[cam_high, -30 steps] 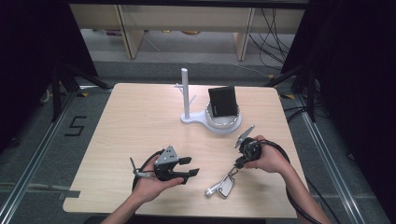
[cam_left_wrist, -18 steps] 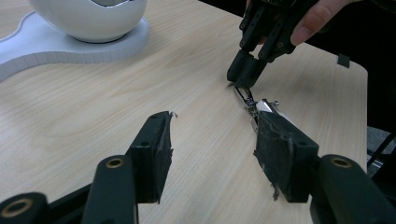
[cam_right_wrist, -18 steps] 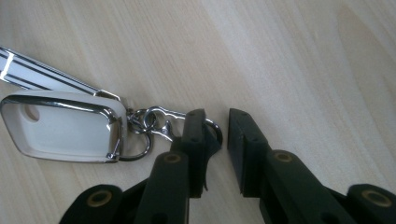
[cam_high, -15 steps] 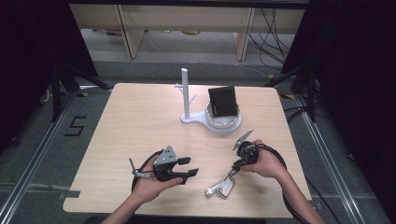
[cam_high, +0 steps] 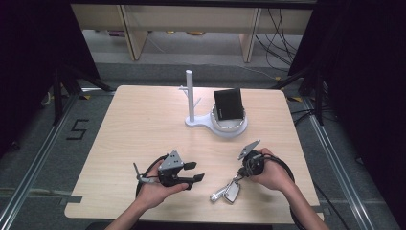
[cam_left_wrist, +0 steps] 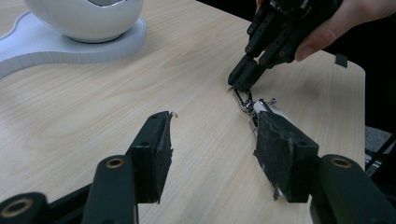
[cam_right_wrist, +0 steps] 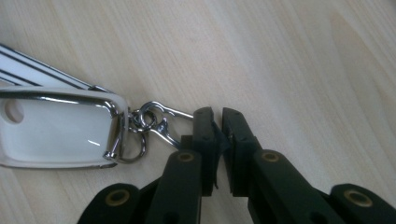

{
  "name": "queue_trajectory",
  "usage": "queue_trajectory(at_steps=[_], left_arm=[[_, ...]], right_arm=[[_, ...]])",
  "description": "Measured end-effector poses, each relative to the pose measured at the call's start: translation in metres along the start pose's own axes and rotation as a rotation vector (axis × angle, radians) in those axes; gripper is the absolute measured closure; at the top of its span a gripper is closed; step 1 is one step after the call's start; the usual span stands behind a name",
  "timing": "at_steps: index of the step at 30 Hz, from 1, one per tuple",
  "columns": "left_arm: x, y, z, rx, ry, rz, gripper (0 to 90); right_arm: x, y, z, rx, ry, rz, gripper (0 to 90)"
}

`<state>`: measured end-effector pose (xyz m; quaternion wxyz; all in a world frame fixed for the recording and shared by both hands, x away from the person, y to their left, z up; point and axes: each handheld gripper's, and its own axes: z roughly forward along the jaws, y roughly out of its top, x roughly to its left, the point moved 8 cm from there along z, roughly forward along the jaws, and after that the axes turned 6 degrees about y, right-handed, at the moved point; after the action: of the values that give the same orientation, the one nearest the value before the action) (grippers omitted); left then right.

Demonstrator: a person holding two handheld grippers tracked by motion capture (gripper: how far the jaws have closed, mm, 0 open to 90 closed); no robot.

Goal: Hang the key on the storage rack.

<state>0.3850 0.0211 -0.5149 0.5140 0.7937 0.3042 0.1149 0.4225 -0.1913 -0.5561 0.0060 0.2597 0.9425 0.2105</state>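
Now right gripper [cam_right_wrist: 215,122] jaws, just closing, pinch the key fob [cam_right_wrist: 56,128] clasp [cam_right_wrist: 163,125]. Left gripper [cam_left_wrist: 215,149] gapes wide, empty, over the table [cam_high: 143,120].

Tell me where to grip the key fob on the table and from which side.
Grip the metal clasp on the key fob, not its flat body, which lies low on the table. Come from the clasp end, as the right gripper does, jaws nearly closed beside that loop.

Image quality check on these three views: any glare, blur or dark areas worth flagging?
High view: the table is evenly lit, its surroundings fall to near black, and the picture is soft. Left gripper view: the near tongs are slightly soft, the wood grain sharper. Right gripper view: a glare streak on the white key fob, bright glints on its metal ring, and the frame corners look dimmer.
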Motion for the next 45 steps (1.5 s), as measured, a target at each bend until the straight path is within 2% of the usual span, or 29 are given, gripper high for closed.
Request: queue_trajectory(at_steps=[5, 12, 14, 15, 16, 19, 21, 23, 24, 25, 26, 28, 29, 30, 32, 33, 34, 35, 36, 37, 40, 41, 43, 45], left_arm=[[0.001, 0.001, -0.001, -0.003, -0.004, -0.002, 45.1], [0.003, 0.001, -0.001, -0.001, -0.003, -0.003, 45.1], [0.003, 0.001, -0.001, 0.0, -0.002, -0.005, 45.1], [0.002, 0.001, -0.001, 0.0, -0.003, -0.004, 45.1], [0.002, 0.001, -0.001, 0.0, -0.003, -0.004, 45.1], [0.002, 0.001, -0.001, -0.001, -0.005, -0.002, 45.1], [0.002, 0.001, -0.002, -0.001, -0.004, -0.001, 45.1], [0.003, 0.001, -0.001, -0.001, -0.003, -0.005, 45.0], [0.003, 0.001, -0.001, -0.001, -0.002, -0.004, 45.0], [0.003, 0.001, -0.001, -0.001, -0.002, -0.004, 45.0], [0.003, 0.001, -0.001, -0.002, -0.003, -0.004, 45.0], [0.002, 0.001, -0.001, -0.003, -0.004, -0.004, 45.0], [0.002, 0.001, -0.001, -0.003, -0.004, -0.005, 45.0], [0.002, 0.001, -0.001, -0.003, -0.004, -0.005, 44.9], [0.003, 0.001, -0.002, -0.002, 0.0, -0.003, 45.0], [0.004, 0.0, -0.003, 0.002, 0.007, -0.002, 45.0], [0.004, 0.0, -0.003, 0.001, 0.008, -0.005, 45.0], [0.004, 0.0, -0.003, -0.003, 0.002, -0.007, 44.9], [0.005, 0.0, -0.003, -0.002, 0.008, -0.009, 45.0], [0.005, 0.0, -0.004, 0.001, 0.012, -0.007, 45.0], [0.005, 0.0, -0.003, 0.0, 0.011, -0.008, 44.9], [0.005, 0.0, -0.004, -0.003, 0.011, -0.009, 44.9], [0.005, -0.001, -0.004, -0.008, 0.01, -0.016, 44.8], [0.006, -0.002, -0.004, 0.0, 0.012, -0.01, 44.8]], right_arm=[[0.0, -0.001, 0.0, -0.034, 0.005, 0.051, 87.4], [-0.001, 0.003, -0.002, -0.061, -0.004, 0.03, 88.2], [0.002, 0.006, -0.003, -0.081, 0.012, 0.035, 90.0], [0.0, 0.007, -0.004, -0.081, -0.001, 0.019, 90.0], [0.001, 0.006, -0.004, -0.06, 0.008, 0.015, 90.0], [0.0, 0.005, -0.005, -0.04, -0.003, 0.019, 90.0], [0.0, 0.004, -0.009, -0.056, -0.015, 0.091, 90.0], [-0.002, 0.002, -0.013, -0.042, -0.022, 0.128, 89.1], [-0.001, 0.0, -0.016, -0.036, -0.019, 0.211, 84.6], [-0.001, -0.001, -0.017, -0.027, -0.003, 0.261, 83.8], [0.002, 0.0, -0.018, -0.031, 0.024, 0.302, 83.1], [-0.001, 0.0, -0.019, -0.027, 0.032, 0.351, 82.5], [0.0, 0.0, -0.019, -0.019, 0.053, 0.404, 81.6], [0.0, -0.001, -0.017, 0.008, 0.079, 0.466, 81.6], [-0.002, -0.002, -0.015, 0.043, 0.08, 0.539, 81.9], [0.001, -0.003, -0.014, 0.094, 0.101, 0.63, 81.9], [0.001, -0.003, -0.014, 0.094, 0.101, 0.63, 81.9], [-0.002, -0.003, -0.012, 0.092, 0.121, 0.59, 81.9], [0.002, -0.002, -0.012, 0.11, 0.123, 0.662, 81.9], [0.002, -0.001, -0.009, 0.112, 0.101, 0.681, 81.9], [0.003, 0.0, -0.007, 0.162, 0.14, 0.703, 82.5], [0.003, 0.001, -0.004, 0.16, 0.13, 0.734, 83.2], [0.004, 0.006, -0.005, 0.2, 0.148, 0.793, 83.3], [0.003, 0.007, -0.005, 0.206, 0.138, 0.794, 83.5]])
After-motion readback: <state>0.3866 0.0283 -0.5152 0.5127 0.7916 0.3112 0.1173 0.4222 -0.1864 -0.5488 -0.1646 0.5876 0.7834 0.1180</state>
